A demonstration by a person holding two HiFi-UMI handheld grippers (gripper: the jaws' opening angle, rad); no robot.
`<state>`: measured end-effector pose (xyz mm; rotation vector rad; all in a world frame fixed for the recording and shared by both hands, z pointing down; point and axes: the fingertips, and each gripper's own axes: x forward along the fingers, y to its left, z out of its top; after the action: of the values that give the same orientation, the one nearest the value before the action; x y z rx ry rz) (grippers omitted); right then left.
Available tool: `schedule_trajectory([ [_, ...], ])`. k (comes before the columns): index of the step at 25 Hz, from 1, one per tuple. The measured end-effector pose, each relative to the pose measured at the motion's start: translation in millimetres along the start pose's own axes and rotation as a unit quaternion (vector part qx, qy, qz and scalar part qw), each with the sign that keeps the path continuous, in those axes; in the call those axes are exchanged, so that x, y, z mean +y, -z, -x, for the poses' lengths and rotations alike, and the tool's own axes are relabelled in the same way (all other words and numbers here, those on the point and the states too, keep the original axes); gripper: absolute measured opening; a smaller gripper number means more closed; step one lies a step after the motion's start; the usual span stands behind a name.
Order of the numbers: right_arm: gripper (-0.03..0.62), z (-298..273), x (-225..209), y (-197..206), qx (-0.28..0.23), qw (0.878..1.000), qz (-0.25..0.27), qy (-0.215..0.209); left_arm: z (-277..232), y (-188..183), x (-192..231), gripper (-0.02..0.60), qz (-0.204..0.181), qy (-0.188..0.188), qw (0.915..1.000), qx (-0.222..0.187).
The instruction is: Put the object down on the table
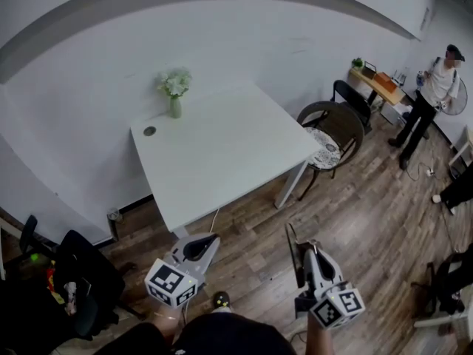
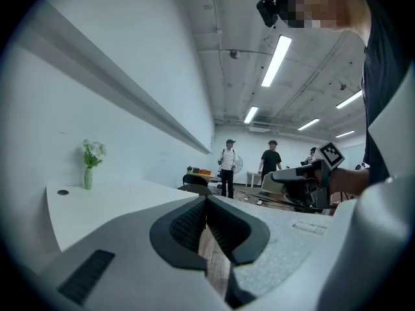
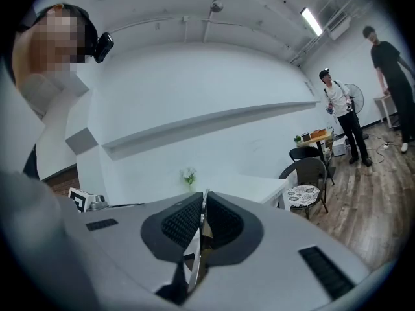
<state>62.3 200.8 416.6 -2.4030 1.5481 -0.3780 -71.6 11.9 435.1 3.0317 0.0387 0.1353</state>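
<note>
A thin, flat, pale object [image 3: 203,220] stands edge-on between the pads of my right gripper [image 3: 204,203], which is shut on it. In the head view it shows as a dark narrow strip [image 1: 293,254] beside the right gripper [image 1: 309,247], low over the wooden floor and short of the table. The white table [image 1: 222,150] stands ahead, with a vase of white flowers [image 1: 175,91] at its far left corner. My left gripper [image 1: 209,241] hangs near the table's front corner, its pads [image 2: 194,222] closed together on nothing.
A wicker chair [image 1: 336,132] with a patterned cushion stands at the table's right side. A black office chair [image 1: 81,272] is at the lower left. A person [image 1: 432,95] stands far right by a small wooden desk [image 1: 378,83]. The table has a round cable hole [image 1: 149,131].
</note>
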Motion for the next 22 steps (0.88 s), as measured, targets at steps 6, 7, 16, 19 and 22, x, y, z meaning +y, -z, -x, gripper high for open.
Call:
schedule_trajectory([
  [6,0.018,-23.0,6.3,-0.7,-0.006,1.0,0.003,0.0,-1.4,2.6,25.2,-0.002,0.005,0.001,1.0,-0.002],
  [7,0.018,-26.5,7.6,-0.8,-0.007,1.0,0.002,-0.001,-1.3,3.1,27.8,-0.002,0.004,0.0,1.0,-0.001],
  [16,0.018,-43.7,9.4,5.1,-0.008,1.0,-0.009,-0.006,-3.4,5.3,39.6,-0.002,0.002,0.0,1.0,0.0],
  [19,0.018,-50.2,4.6,5.5,-0.006,1.0,-0.011,-0.009,-7.0,6.4,42.5,-0.002,0.003,-0.004,1.0,0.002],
  [22,0.018,-61.3,-4.8,5.8,0.002,1.0,-0.012,-0.014,-13.4,10.1,47.6,-0.002,0.009,-0.015,0.9998,0.009],
])
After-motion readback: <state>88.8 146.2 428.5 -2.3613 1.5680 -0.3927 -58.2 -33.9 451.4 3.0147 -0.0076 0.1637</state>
